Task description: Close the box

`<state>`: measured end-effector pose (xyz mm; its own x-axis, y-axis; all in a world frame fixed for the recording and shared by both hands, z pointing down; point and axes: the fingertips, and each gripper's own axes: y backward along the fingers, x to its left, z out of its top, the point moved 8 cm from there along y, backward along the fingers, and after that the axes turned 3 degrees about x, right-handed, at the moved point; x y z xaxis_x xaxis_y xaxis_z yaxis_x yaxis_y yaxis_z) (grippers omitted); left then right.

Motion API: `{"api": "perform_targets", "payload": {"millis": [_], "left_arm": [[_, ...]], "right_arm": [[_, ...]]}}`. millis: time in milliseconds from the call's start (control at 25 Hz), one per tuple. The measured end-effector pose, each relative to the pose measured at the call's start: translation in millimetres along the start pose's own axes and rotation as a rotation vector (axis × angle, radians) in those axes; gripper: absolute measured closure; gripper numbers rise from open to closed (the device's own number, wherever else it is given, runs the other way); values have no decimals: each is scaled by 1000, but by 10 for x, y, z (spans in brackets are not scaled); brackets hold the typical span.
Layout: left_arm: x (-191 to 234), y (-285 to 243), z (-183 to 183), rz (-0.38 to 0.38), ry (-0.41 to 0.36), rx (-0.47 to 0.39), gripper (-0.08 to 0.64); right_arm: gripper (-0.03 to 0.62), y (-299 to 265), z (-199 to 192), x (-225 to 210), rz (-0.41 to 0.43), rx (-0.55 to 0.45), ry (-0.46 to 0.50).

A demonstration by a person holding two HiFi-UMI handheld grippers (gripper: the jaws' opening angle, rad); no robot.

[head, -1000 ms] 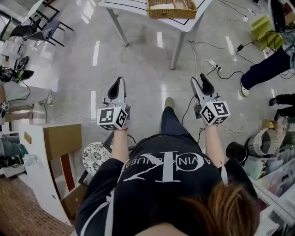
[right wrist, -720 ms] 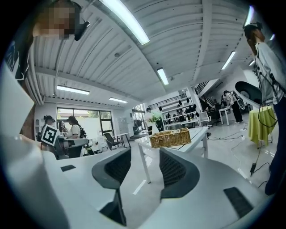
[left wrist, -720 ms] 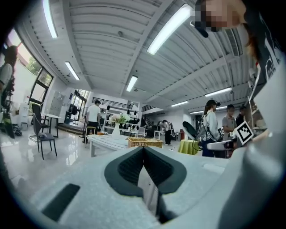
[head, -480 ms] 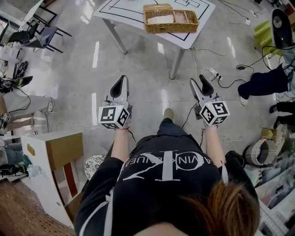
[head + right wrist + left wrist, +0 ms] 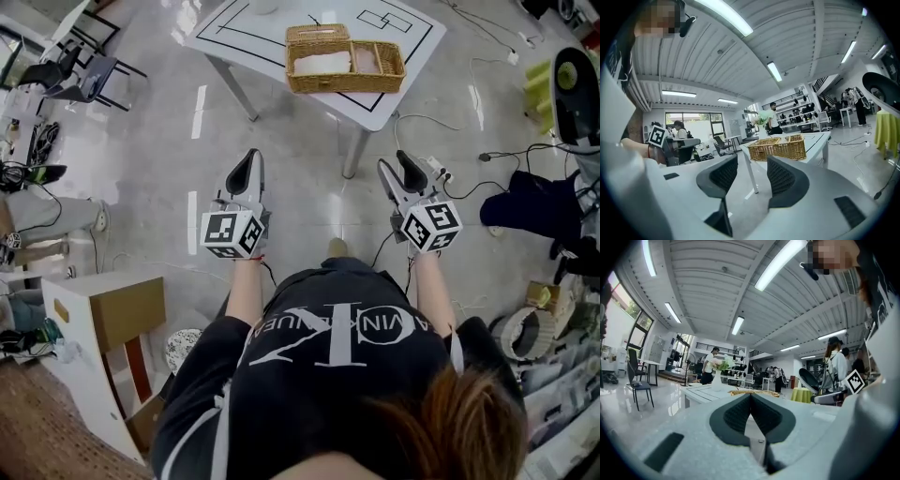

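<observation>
Rectangular tan wicker box [image 5: 345, 66] sits on the white tabletop [image 5: 412, 28] with black line markings, close to the tabletop's near edge. The box is open on top and the inside shows. There's a white item in the larger left section and something pinkish in the right one; can't tell what either is. A woven lid flap [image 5: 317, 34] lies along the box's far side, over its left half.

Left gripper [image 5: 246, 167]: on the near side of the box and to its left, well apart from it. It's over the glossy grey floor [image 5: 300, 141] and touching nothing. The left gripper view shows its jaws fully together, dark ribbed pads [image 5: 736, 416] meeting at the tips, nothing between them.

Right gripper [image 5: 401, 166]: on the near side of the box and to its right, also well apart from it. Its jaws stand apart with a moderate gap and hold nothing. In the right gripper view only the floor and a tabletop leg [image 5: 749, 173] show through the gap, and the box appears ahead, just above the jaw tips.

Both grippers are level with each other, pointing toward the tabletop. The person's bare forearms reach back to a black printed T-shirt [image 5: 328, 356].

Also around:
- A white power strip [image 5: 433, 167] with cables lies on the floor below the box's right end, just beside the right gripper.
- A white cabinet with a brown panel [image 5: 103, 309] stands well to the box's near left.
</observation>
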<state>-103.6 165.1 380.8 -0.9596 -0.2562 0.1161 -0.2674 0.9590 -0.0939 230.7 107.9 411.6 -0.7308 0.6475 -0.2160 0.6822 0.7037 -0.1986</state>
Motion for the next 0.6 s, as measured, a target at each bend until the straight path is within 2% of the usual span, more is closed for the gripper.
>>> {"api": "perform_targets", "payload": {"millis": [320,600], "left_arm": [[-31,-361,81,0,-8,-4,549],[-68,-581,123,-16,-9,8,549]], "right_arm": [[403,-189,105,-269,26,1,8],[405,-224,94,-443,9,8,-19]]}}
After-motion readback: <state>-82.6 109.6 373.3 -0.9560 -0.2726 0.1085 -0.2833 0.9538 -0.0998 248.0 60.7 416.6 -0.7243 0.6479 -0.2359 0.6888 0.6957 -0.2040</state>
